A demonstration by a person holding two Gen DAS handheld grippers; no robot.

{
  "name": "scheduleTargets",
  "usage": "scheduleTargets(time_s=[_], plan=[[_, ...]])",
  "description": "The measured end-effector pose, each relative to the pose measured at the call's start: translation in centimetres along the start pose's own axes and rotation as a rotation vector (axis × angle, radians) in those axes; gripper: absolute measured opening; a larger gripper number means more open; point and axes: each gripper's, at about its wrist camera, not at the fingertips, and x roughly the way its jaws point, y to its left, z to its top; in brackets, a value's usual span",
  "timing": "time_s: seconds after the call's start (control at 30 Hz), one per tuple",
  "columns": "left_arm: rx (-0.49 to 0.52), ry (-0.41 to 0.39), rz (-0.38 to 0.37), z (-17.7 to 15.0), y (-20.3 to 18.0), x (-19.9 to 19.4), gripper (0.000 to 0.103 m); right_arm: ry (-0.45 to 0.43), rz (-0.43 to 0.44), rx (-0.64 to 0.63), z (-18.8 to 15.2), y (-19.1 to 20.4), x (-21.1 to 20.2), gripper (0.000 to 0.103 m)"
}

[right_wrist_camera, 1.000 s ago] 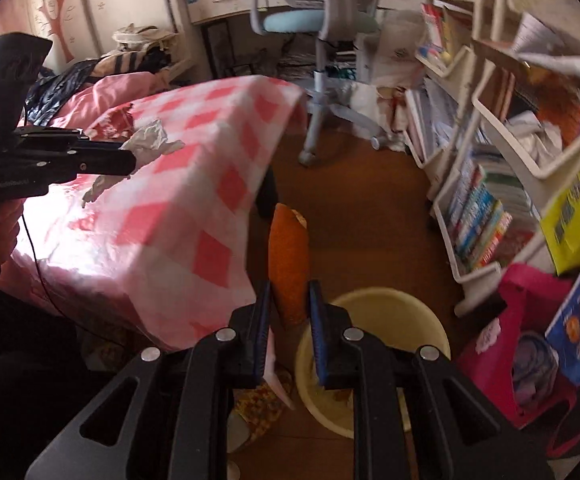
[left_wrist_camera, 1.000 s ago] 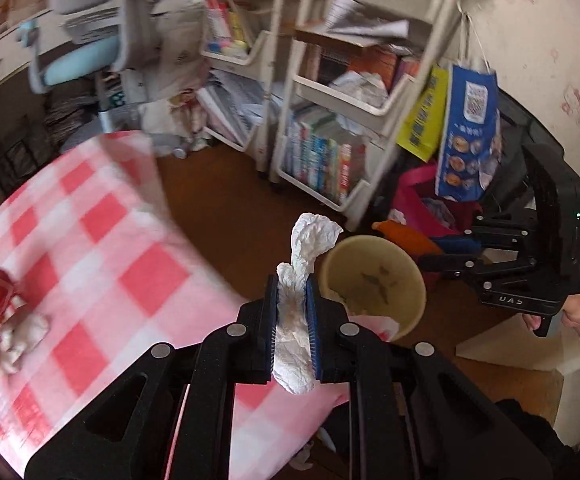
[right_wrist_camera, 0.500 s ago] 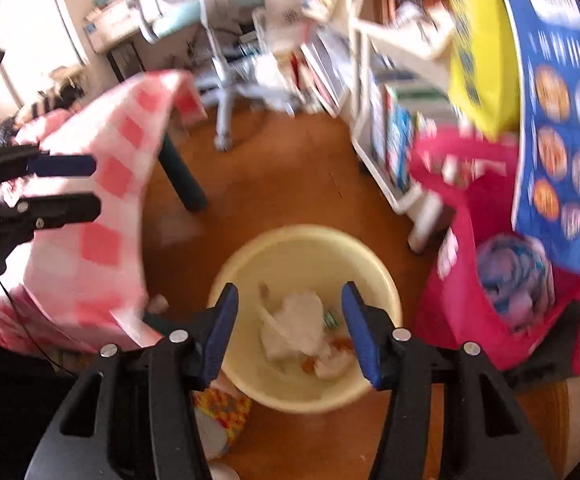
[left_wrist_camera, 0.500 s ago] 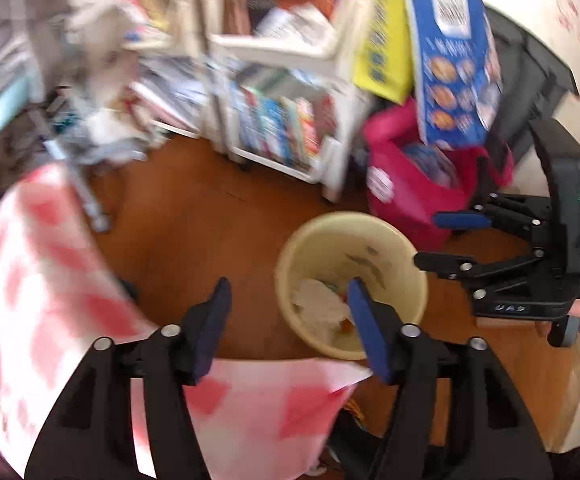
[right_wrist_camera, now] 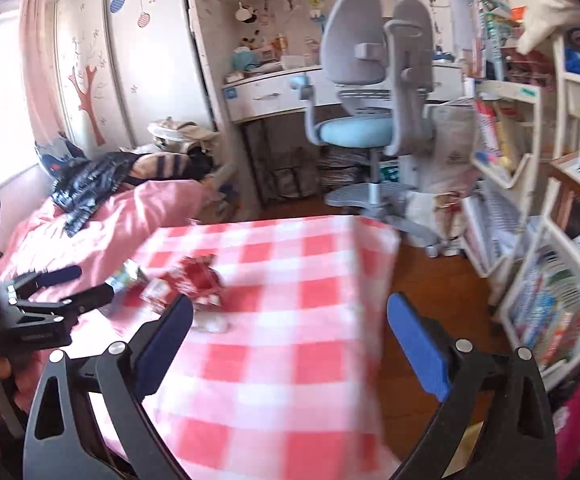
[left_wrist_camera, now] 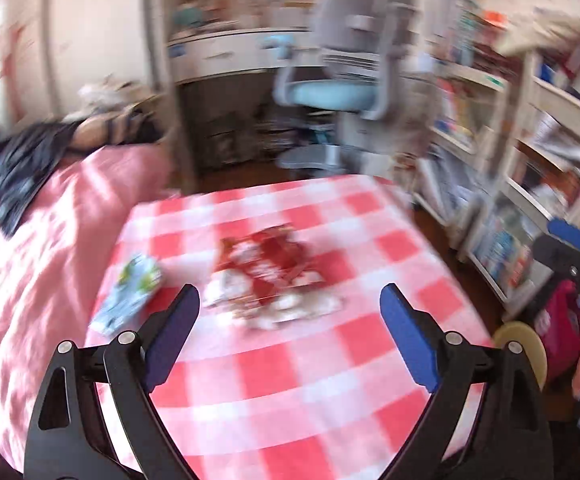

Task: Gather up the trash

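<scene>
With both jaws just having swung wide and nothing between them, the left tool [left_wrist_camera: 290, 332] and right tool [right_wrist_camera: 290, 344] hang empty over the red-and-white checked table [left_wrist_camera: 290, 408]. Beyond them, mid-cloth, lies the crumpled red-and-white wrapper heap [left_wrist_camera: 269, 272]; blur hides any clear long axis. Further left, near the table's edge, a flat blue-green packet [left_wrist_camera: 129, 292] runs lengthwise toward the left tool. A hasty grab could snag cloth, or nudge that packet off. The yellow plastic bin [left_wrist_camera: 526, 344] peeks out at right.

The cloth [left_wrist_camera: 290, 380] is red-and-white check; the wrapper [left_wrist_camera: 273, 256] on it is red, with a green-and-blue packet [left_wrist_camera: 129, 292] at nine o'clock. The chair [right_wrist_camera: 354, 128] has a pale blue seat; the quilt [right_wrist_camera: 101, 232] is pink.
</scene>
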Motion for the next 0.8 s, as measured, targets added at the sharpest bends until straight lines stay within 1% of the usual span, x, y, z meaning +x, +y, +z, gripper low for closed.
scheduleTargets(time_s=[0.03,0.1,0.13,0.17,0.27,0.37,0.47,0.5,0.6,0.73,0.8], plan=[[-0.054,0.013,0.026,-0.4,2.1,0.4,0.088,0.014,0.011,-0.015,-0.5,0.9,1.0,0.094],[-0.099,0.054,0.085,-0.9,4.8,1.2,0.088,0.089,0.003,-0.088,-1.4,2.9,2.4,0.094],[-0.095,0.062,0.104,-0.9,5.6,1.4,0.088,0.091,-0.016,-0.119,-1.4,3.5,2.8,0.094],[-0.085,0.055,0.105,-0.9,6.6,1.0,0.088,0.095,-0.028,-0.125,-1.5,3.7,3.1,0.094],[-0.060,0.037,0.124,-0.9,8.2,0.5,0.088,0.127,-0.027,-0.069,-1.2,3.8,4.3,0.094],[-0.091,0.028,0.110,-0.6,9.0,0.2,0.088,0.141,-0.055,-0.040,-1.2,5.1,4.6,0.094],[-0.112,0.018,0.097,-0.2,9.5,-0.2,0.088,0.151,-0.046,-0.002,-1.6,6.1,5.0,0.094],[-0.109,0.018,0.099,-0.1,9.5,-0.2,0.089,0.155,-0.043,-0.007,-1.8,6.7,5.2,0.094],[-0.103,0.017,0.110,-0.1,9.5,-0.5,0.089,0.161,-0.058,-0.076,-2.0,7.6,5.5,0.094],[-0.114,0.023,0.121,-0.2,10.1,-0.4,0.090,0.170,-0.088,-0.113,-2.2,7.6,6.0,0.094],[-0.124,0.030,0.125,-0.3,10.3,-0.2,0.090,0.169,-0.109,-0.152,-2.2,7.7,6.1,0.094]])
